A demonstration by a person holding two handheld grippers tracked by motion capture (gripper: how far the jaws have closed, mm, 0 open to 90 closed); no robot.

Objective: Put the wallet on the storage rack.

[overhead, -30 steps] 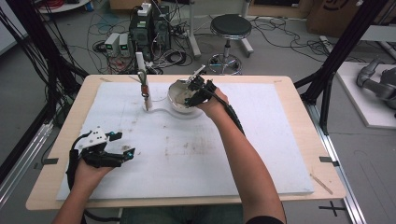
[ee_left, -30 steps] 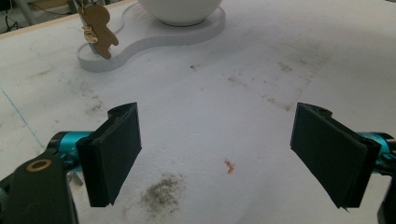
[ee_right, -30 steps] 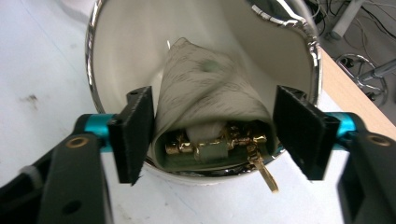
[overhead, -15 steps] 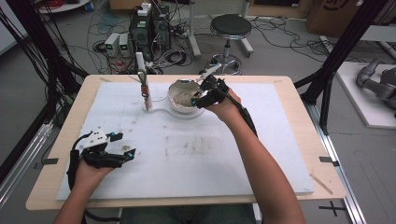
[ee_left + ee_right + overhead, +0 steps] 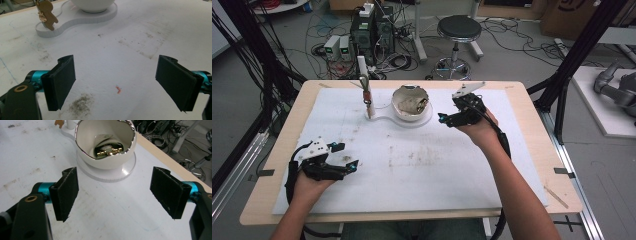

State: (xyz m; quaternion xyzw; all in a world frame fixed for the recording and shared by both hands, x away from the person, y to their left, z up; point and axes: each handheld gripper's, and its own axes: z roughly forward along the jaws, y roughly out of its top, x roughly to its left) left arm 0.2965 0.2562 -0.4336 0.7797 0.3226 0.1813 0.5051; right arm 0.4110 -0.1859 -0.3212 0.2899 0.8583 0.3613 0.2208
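A white egg-shaped bowl (image 5: 411,102) with a gilt broken-shell rim stands on a white base (image 5: 384,120) at the back middle of the mat. A gold chain-like piece (image 5: 108,151) lies inside the bowl (image 5: 107,162). A brown figure pendant (image 5: 46,12) hangs from the post (image 5: 362,67) on that base. My right gripper (image 5: 444,119) hovers just right of the bowl and faces it. Its jaws (image 5: 115,195) have just been opening and stand open with nothing between them. My left gripper (image 5: 347,155) rests low at the front left, open and empty (image 5: 116,85).
A stained white sheet (image 5: 432,165) covers the wooden table (image 5: 532,125). A small orange scrap (image 5: 118,89) and a dirt patch (image 5: 80,105) lie in front of the left gripper. Behind the table are a stool (image 5: 458,27), electronics boxes (image 5: 372,25) and cables.
My right hand has drawn back from over the bowl to the right and slightly up, with its jaws wider apart. The left hand has stayed put.
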